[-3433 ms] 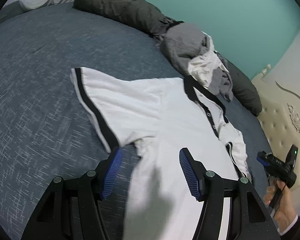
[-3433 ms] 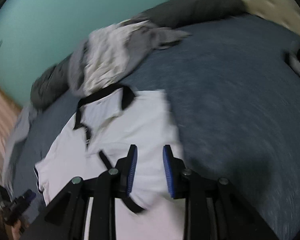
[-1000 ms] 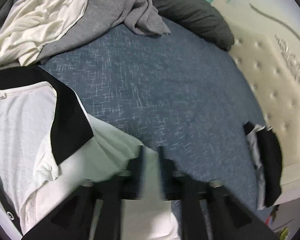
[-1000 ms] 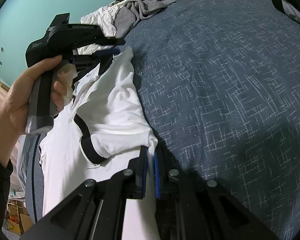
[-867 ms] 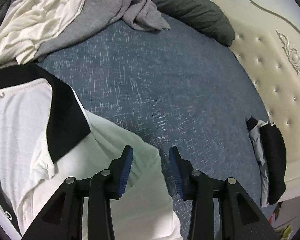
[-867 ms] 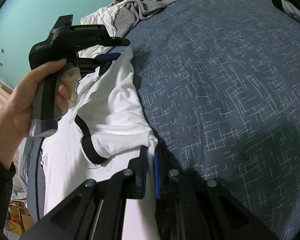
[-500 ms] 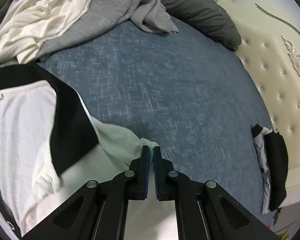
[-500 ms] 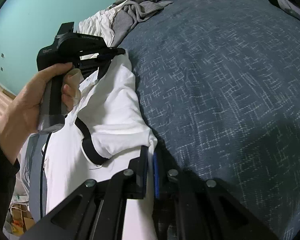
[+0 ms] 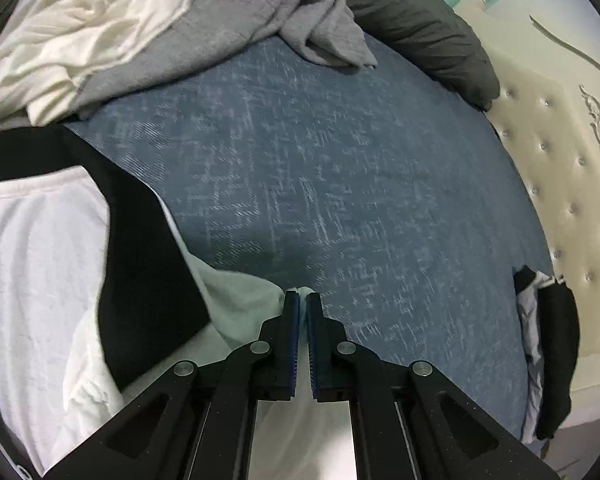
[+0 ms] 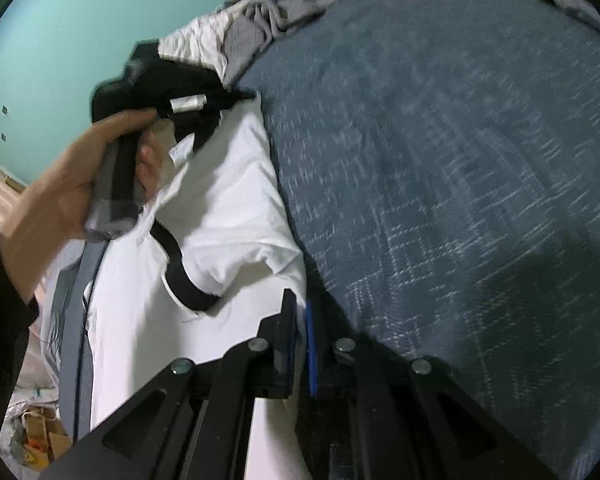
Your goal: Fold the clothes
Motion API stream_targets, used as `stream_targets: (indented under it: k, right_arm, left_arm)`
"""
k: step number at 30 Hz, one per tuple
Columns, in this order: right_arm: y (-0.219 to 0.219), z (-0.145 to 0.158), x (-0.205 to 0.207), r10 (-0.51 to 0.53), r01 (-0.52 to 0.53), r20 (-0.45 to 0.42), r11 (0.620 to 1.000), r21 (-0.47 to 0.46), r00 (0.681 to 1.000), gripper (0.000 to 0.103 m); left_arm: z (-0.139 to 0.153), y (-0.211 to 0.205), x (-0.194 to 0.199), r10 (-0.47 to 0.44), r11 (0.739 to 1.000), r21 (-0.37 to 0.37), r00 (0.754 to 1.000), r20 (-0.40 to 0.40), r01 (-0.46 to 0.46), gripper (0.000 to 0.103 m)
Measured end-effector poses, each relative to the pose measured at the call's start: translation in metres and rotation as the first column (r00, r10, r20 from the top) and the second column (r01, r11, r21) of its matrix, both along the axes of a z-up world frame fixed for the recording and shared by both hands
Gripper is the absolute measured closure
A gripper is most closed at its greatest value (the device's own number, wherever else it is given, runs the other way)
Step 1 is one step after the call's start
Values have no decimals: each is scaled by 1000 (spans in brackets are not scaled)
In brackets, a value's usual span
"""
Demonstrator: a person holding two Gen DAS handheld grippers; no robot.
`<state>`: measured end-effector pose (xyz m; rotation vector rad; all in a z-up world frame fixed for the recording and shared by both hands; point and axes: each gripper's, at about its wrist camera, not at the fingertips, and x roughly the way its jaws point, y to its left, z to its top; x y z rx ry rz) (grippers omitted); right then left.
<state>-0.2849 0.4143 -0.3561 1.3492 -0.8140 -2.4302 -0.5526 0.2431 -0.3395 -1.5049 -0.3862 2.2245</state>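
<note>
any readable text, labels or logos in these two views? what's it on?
None can be read.
White label strip on the left tongs' body, seen from the right wrist: motion-blurred, unreadable.
Tag inside the shirt collar, left wrist view: too small to tell.
Bed, headboard, clothes pile: no print visible.

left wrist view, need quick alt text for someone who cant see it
The left gripper is shut on the edge of a white polo shirt with a black collar, lying on a blue bedspread. A pile of clothes sits behind.
</note>
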Motion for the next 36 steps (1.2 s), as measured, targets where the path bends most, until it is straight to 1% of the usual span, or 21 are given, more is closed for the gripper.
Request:
stream_targets:
  k: [2, 3, 4, 5, 8, 9, 10, 11, 13, 15, 17, 18, 21, 25, 27, 28, 29, 30, 31, 32, 36]
  right_arm:
    - [1, 2, 3, -12, 12, 1, 1000, -15, 1000, 98]
    - [1, 4, 3, -16, 16, 1, 1000, -12, 1000, 97]
    - [2, 5, 3, -22, 22, 5, 1000, -17, 1000, 95]
    - [3, 5, 3, -29, 29, 11, 999, -28, 1000, 93]
    - [10, 12, 5, -64, 64, 4, 997, -48, 998, 89]
    - [13, 17, 6, -84, 84, -9, 995, -52, 996, 81]
    - [16, 22, 7, -108, 106, -31, 992, -64, 994, 70]
    - [20, 27, 9, -129, 124, -57, 989, -79, 990, 67]
    - [24, 36, 10, -149, 138, -105, 985, -107, 983, 66]
    - [21, 41, 7, -143, 128, -133, 985, -118, 981, 66]
    - [12, 41, 0, -120, 101, -139, 986, -134, 983, 72]
    - [8, 41, -3, -106, 87, -140, 987, -139, 984, 80]
    - [-1, 39, -8, -72, 55, -143, 991, -121, 987, 81]
    - [-7, 30, -21, -56, 45, -125, 995, -91, 991, 81]
    - [-10, 23, -20, -43, 36, -104, 997, -71, 994, 81]
    - [-13, 19, -22, -35, 30, -88, 998, -63, 996, 81]
    - [-15, 15, -23, -28, 25, -71, 998, -50, 997, 81]
    - [-16, 11, -25, -25, 23, -56, 999, -33, 998, 81]
    - [-17, 9, -26, -24, 23, -43, 999, -24, 999, 84]
    - [-17, 8, -26, -23, 23, -34, 1000, -20, 999, 85]
    - [-20, 6, -24, -4, 4, -14, 1000, 6, 1000, 90]
  left_arm:
    - [3, -2, 1, -4, 1000, 0, 1000, -3, 4, 81]
    - [4, -3, 2, -5, 1000, 1, 1000, -5, 5, 78]
    - [7, -7, 3, 2, 1000, 4, 1000, -6, -2, 70]
    - [13, -13, 6, 6, 1000, 1, 1000, -12, -6, 65]
    - [27, -27, 21, -18, 1000, 13, 999, -36, 18, 59]
    - [31, -32, 28, -30, 999, 18, 999, -42, 31, 57]
    - [31, -39, 38, -39, 999, 14, 998, -44, 40, 53]
    - [31, -45, 48, -47, 999, 9, 998, -46, 47, 51]
    - [31, -58, 67, -62, 998, -2, 997, -49, 62, 51]
    - [29, -70, 84, -68, 998, -11, 996, -50, 68, 51]
    - [22, -84, 97, -49, 999, -13, 998, -48, 49, 51]
    - [18, -88, 102, -47, 999, -5, 998, -38, 47, 51]
    - [6, -97, 113, -51, 999, 14, 999, -8, 51, 52]
    - [-3, -102, 121, -68, 998, 12, 998, -1, 68, 53]
    - [-5, -104, 123, -73, 997, 14, 997, -2, 73, 57]
    - [-5, -104, 124, -76, 997, 11, 997, -4, 76, 62]
    - [-5, -105, 125, -81, 997, 12, 997, -5, 81, 70]
    - [-5, -107, 126, -86, 996, 14, 996, -6, 86, 75]
    - [-4, -105, 127, -94, 995, 9, 996, -8, 94, 81]
    - [-4, -103, 127, -104, 995, 2, 995, -11, 104, 85]
    - [-2, -100, 127, -105, 994, -16, 994, -18, 104, 86]
